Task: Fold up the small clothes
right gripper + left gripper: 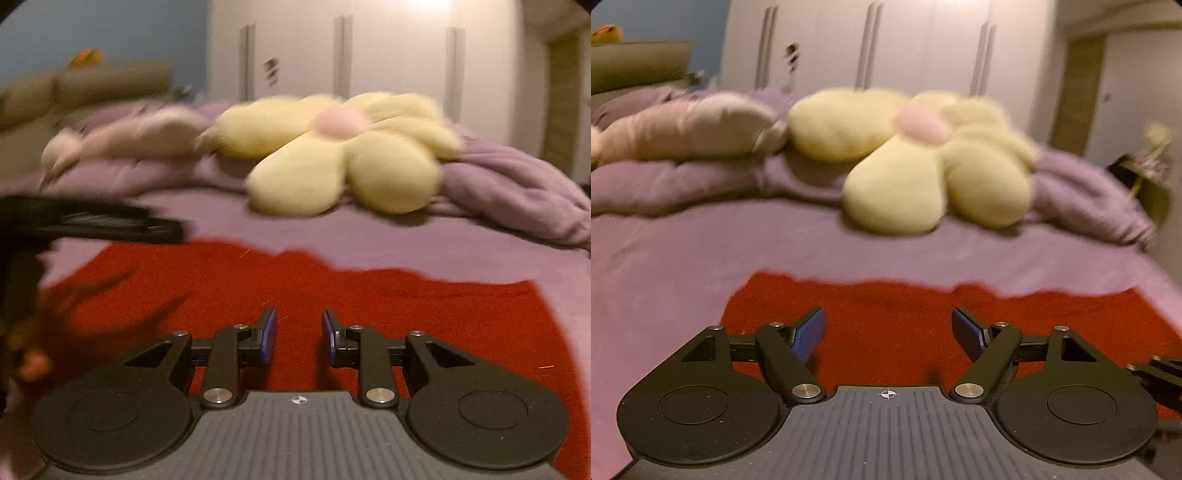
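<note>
Red cloth (894, 325) lies flat on bed (665, 266), long axis crosswise, under both tongs, left (888, 332) and right (299, 332), released, empty.

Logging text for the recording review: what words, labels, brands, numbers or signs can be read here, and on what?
None readable.
Wardrobe door: dark sticker-like marks, too blurred to read.
Left claw body: a small white crosshair mark, no lettering.
Right claw body: same crosshair mark, no lettering.
Red garment: no print visible.
</note>
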The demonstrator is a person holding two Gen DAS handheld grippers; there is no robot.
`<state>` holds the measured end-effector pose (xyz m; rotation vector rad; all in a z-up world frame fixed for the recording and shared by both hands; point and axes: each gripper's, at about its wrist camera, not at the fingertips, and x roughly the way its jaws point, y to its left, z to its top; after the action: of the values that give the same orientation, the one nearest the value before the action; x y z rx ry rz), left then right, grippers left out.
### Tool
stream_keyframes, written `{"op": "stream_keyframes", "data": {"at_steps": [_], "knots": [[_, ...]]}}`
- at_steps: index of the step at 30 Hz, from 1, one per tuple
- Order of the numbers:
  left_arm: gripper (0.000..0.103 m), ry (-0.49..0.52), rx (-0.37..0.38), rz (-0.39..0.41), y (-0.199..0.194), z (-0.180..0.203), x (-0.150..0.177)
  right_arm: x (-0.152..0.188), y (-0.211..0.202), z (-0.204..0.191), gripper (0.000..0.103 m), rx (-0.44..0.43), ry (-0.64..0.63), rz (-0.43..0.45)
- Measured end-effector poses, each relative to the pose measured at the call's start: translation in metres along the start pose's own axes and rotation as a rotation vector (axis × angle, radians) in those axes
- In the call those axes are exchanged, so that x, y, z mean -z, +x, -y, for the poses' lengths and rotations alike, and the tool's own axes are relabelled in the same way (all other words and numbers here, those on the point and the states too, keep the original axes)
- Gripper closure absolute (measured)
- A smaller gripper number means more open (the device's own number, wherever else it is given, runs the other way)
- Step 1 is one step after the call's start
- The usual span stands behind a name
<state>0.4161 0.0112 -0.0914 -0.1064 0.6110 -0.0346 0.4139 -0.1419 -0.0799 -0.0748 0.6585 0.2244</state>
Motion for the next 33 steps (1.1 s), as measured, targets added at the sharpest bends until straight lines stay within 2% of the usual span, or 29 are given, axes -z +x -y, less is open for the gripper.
{"op": "stream_keyframes", "data": {"at_steps": [2, 3, 4, 7, 9, 10, 11, 12, 14, 16, 18, 20, 25, 28, 32, 33], "knots": [[0.022, 0.032, -0.081, -0.022, 0.014, -0.001, 0.011, 0.007, 0.011, -0.003, 0.078, 0.041, -0.056, -0.001], [0.023, 0.066, -0.140, -0.030, 0.021, -0.004, 0.015, 0.008, 0.015, 0.005, 0.078, 0.079, -0.065, -0.002], [0.023, 0.066, -0.166, -0.034, 0.025, -0.011, 0.019, 0.009, 0.016, 0.017, 0.078, 0.123, -0.054, -0.008], [0.023, -0.064, -0.137, -0.029, 0.026, -0.034, 0.017, 0.014, 0.016, 0.079, 0.081, 0.262, 0.050, -0.002], [0.023, -0.072, -0.137, -0.032, 0.025, -0.041, 0.017, 0.019, 0.006, 0.123, 0.081, 0.371, 0.145, 0.017], [0.022, -0.073, -0.137, -0.037, 0.025, -0.041, 0.017, 0.025, 0.003, 0.140, 0.075, 0.417, 0.200, 0.009], [0.022, -0.072, -0.140, -0.038, 0.025, -0.041, 0.017, 0.028, 0.001, 0.154, 0.065, 0.447, 0.248, -0.008], [0.022, -0.066, -0.145, -0.040, 0.023, -0.039, 0.016, 0.030, -0.001, 0.163, 0.051, 0.450, 0.279, -0.016], [0.021, -0.039, -0.149, -0.050, 0.017, -0.035, 0.016, 0.029, -0.012, 0.163, 0.052, 0.446, 0.277, -0.019], [0.018, -0.018, -0.135, -0.064, 0.007, -0.035, 0.015, 0.026, -0.031, 0.152, 0.058, 0.425, 0.261, -0.003], [0.016, -0.022, -0.100, -0.076, -0.009, -0.041, 0.019, 0.029, -0.055, 0.136, 0.058, 0.355, 0.278, 0.022], [0.014, -0.043, -0.048, -0.094, -0.027, -0.051, 0.027, 0.044, -0.085, 0.124, 0.058, 0.293, 0.298, 0.020], [0.009, -0.118, -0.009, -0.116, -0.081, -0.080, 0.054, 0.087, -0.130, 0.126, 0.058, 0.257, 0.401, -0.032], [0.009, -0.149, 0.002, -0.142, -0.097, -0.095, 0.066, 0.098, -0.137, 0.134, 0.058, 0.194, 0.463, -0.051], [0.014, -0.213, 0.075, -0.207, -0.094, -0.102, 0.067, 0.093, -0.128, 0.129, 0.058, 0.168, 0.405, -0.072], [0.019, -0.223, 0.098, -0.218, -0.092, -0.101, 0.066, 0.091, -0.125, 0.128, 0.059, 0.164, 0.398, -0.080]]}}
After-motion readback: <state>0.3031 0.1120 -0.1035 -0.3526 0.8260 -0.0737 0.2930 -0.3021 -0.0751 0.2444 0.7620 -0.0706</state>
